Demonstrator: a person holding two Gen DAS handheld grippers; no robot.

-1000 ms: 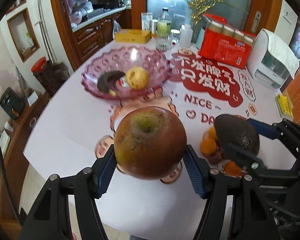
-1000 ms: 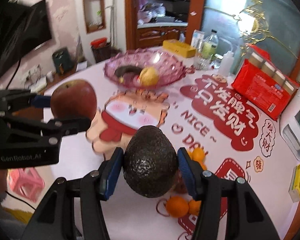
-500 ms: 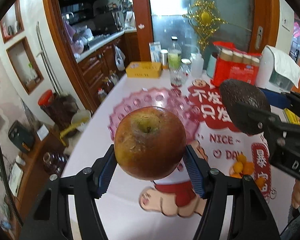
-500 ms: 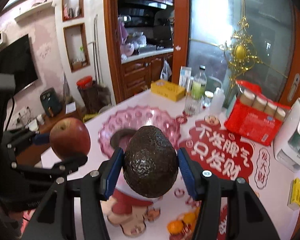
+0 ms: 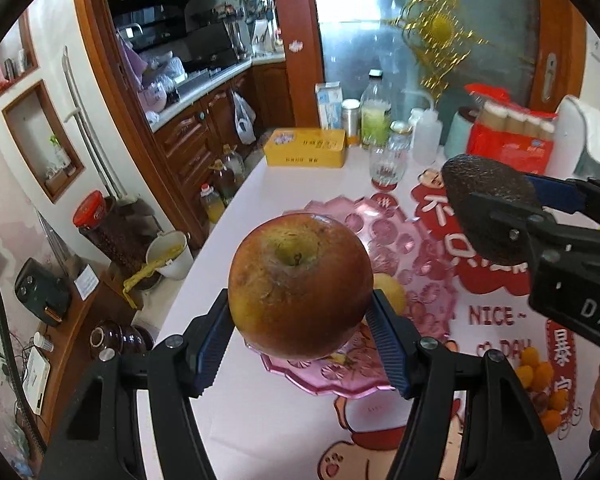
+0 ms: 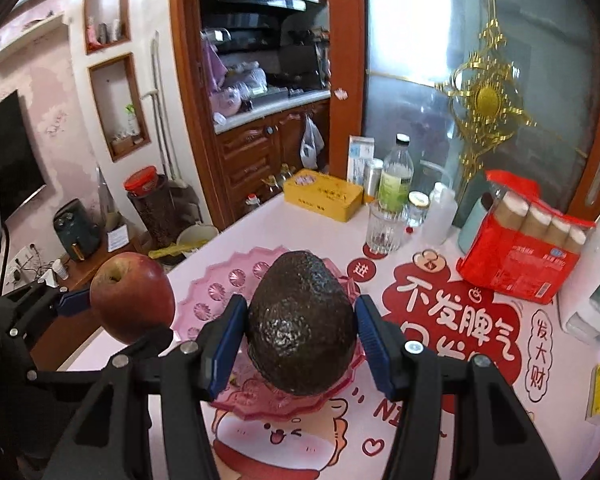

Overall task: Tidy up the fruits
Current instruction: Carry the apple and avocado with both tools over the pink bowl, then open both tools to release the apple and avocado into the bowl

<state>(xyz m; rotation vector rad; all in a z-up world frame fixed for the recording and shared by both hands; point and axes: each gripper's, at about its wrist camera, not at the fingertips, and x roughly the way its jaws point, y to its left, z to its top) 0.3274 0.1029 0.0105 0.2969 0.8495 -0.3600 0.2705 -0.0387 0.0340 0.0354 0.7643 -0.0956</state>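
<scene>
My left gripper (image 5: 300, 342) is shut on a red-brown apple (image 5: 300, 286), held above the near rim of the pink glass fruit bowl (image 5: 384, 240). A yellow fruit (image 5: 388, 290) in the bowl peeks out behind the apple. My right gripper (image 6: 297, 344) is shut on a dark avocado (image 6: 302, 322), also over the pink bowl (image 6: 219, 292). In the left wrist view the avocado (image 5: 488, 212) and right gripper hang at the right; in the right wrist view the apple (image 6: 131, 296) and left gripper sit at the left.
Small oranges (image 5: 540, 380) lie on the printed tablecloth (image 6: 452, 320) near the front right. At the table's back stand a yellow box (image 5: 306, 148), a glass (image 6: 384, 230), bottles (image 6: 396, 180), a red pack (image 6: 520, 248) and a white appliance (image 6: 592, 280). The table's left edge drops to floor clutter.
Both grippers carried their fruit forward and slightly up, from the near part of the table to above the pink bowl. The oranges fell behind to the right. Both grips held.
</scene>
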